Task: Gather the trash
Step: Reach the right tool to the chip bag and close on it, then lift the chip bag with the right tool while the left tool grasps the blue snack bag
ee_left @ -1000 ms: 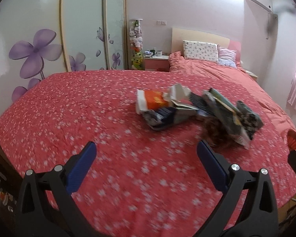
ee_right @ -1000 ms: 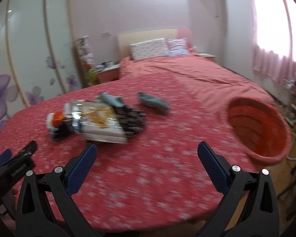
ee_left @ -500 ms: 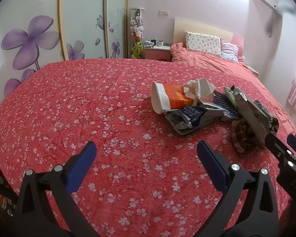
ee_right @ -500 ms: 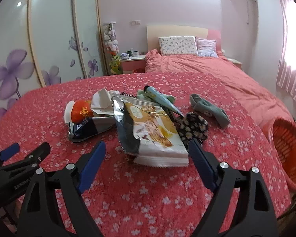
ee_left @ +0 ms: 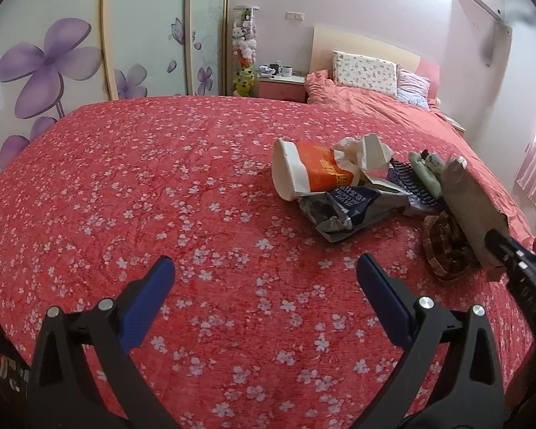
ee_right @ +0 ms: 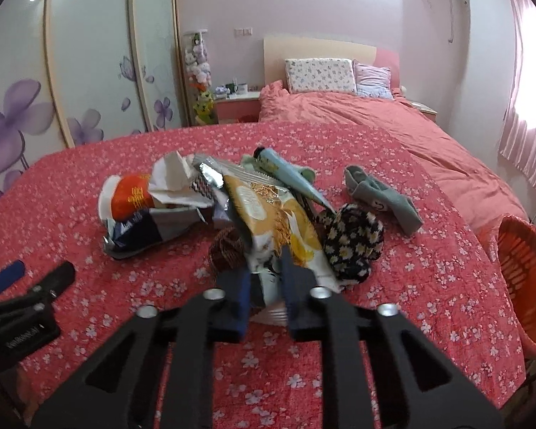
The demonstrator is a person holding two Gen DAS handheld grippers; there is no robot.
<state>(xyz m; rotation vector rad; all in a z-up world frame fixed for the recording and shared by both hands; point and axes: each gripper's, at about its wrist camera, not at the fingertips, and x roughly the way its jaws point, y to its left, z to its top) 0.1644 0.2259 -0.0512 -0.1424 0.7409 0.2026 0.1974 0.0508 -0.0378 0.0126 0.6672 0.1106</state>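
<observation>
A pile of trash lies on the red floral bed. My right gripper (ee_right: 266, 279) is shut on the near end of a yellow and white snack bag (ee_right: 278, 225), which tilts up; the bag also shows in the left wrist view (ee_left: 473, 211). An orange and white paper cup (ee_left: 303, 173) lies on its side beside crumpled white paper (ee_left: 364, 150) and a dark blue foil wrapper (ee_left: 346, 211). My left gripper (ee_left: 264, 286) is open and empty, above the bedspread in front of the cup. An orange basket (ee_right: 525, 279) stands at the bed's right edge.
Mixed into the pile are a brown plaid cloth (ee_left: 443, 250), a black floral scrunchie (ee_right: 353, 243), a teal tube (ee_right: 289, 175) and a grey-green sock (ee_right: 382, 203). Pillows (ee_right: 321, 75) and a nightstand (ee_right: 236, 98) are at the far end. Wardrobe doors stand on the left.
My right gripper moved forward onto the snack bag and shut on it. My left gripper came slightly closer to the pile and stayed open.
</observation>
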